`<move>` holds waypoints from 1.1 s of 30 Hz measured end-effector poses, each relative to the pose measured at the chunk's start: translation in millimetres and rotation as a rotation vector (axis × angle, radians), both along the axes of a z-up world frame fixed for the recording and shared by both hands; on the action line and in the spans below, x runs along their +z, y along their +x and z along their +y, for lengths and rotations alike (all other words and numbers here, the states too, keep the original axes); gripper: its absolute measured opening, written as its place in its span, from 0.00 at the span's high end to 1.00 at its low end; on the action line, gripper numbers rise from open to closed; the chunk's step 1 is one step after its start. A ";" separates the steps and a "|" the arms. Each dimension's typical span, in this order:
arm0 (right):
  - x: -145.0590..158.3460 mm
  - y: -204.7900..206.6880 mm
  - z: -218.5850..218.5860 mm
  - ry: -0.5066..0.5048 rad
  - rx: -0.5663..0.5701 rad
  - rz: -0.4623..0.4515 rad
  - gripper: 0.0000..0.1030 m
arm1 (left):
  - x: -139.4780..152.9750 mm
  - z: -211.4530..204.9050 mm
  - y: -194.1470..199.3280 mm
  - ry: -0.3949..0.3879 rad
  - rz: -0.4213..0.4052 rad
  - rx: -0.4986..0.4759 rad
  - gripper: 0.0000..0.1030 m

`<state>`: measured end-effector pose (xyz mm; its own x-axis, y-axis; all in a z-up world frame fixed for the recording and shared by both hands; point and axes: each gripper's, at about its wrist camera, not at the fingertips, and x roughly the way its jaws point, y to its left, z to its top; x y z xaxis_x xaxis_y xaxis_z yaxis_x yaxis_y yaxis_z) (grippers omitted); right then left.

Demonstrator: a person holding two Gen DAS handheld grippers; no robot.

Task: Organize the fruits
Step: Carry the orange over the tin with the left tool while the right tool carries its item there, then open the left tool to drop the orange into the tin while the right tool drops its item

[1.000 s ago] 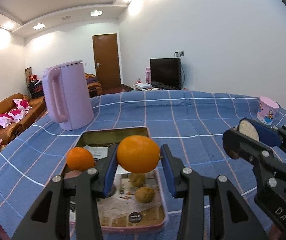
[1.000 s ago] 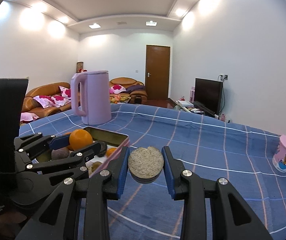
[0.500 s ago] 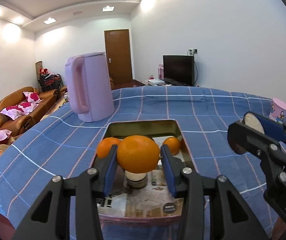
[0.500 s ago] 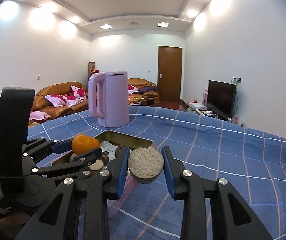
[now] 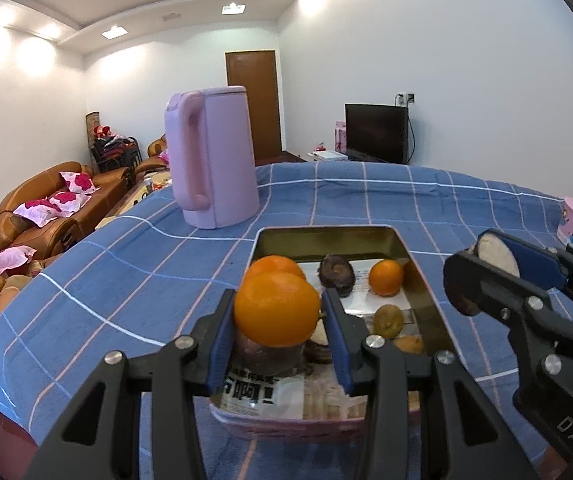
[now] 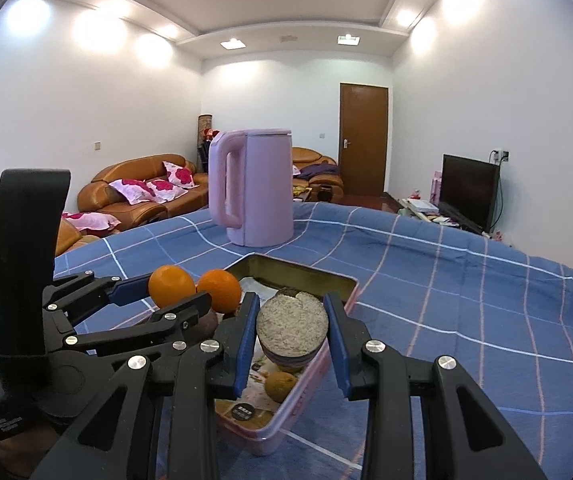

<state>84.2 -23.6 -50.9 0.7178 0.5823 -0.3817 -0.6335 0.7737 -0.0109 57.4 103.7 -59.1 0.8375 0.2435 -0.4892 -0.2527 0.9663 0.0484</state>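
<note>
Your left gripper (image 5: 277, 316) clamps a round orange (image 5: 276, 309), your right gripper (image 6: 291, 334) a halved dark fruit (image 6: 291, 330), above the pink-rimmed metal tin (image 5: 328, 240) holding oranges and brown fruits.

Orange fruit (image 5: 276, 309), lilac kettle (image 5: 212, 164), blue checked tablecloth (image 5: 134, 276).

Home living room; sofa (image 6: 142, 196), television (image 6: 468, 190), door (image 6: 362, 138).

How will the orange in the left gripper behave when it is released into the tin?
The orange is round and smooth, so it will probably roll until other fruit or the tin wall stops it. It looks firm between the left gripper pads, so hardly fragile.
</note>
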 end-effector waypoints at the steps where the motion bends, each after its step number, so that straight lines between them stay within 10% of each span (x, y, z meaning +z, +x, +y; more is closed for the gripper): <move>1: -1.1 0.6 2.2 -0.003 0.005 0.005 0.66 | -0.8 1.4 -0.4 -0.002 0.002 0.002 0.57; 21: -21.9 16.7 24.7 -0.082 0.047 0.131 0.66 | -18.2 9.5 3.9 0.008 0.077 0.009 0.55; 33: -23.2 24.1 11.3 -0.041 0.017 0.175 0.45 | -15.3 17.9 -0.6 -0.036 0.071 0.021 0.26</move>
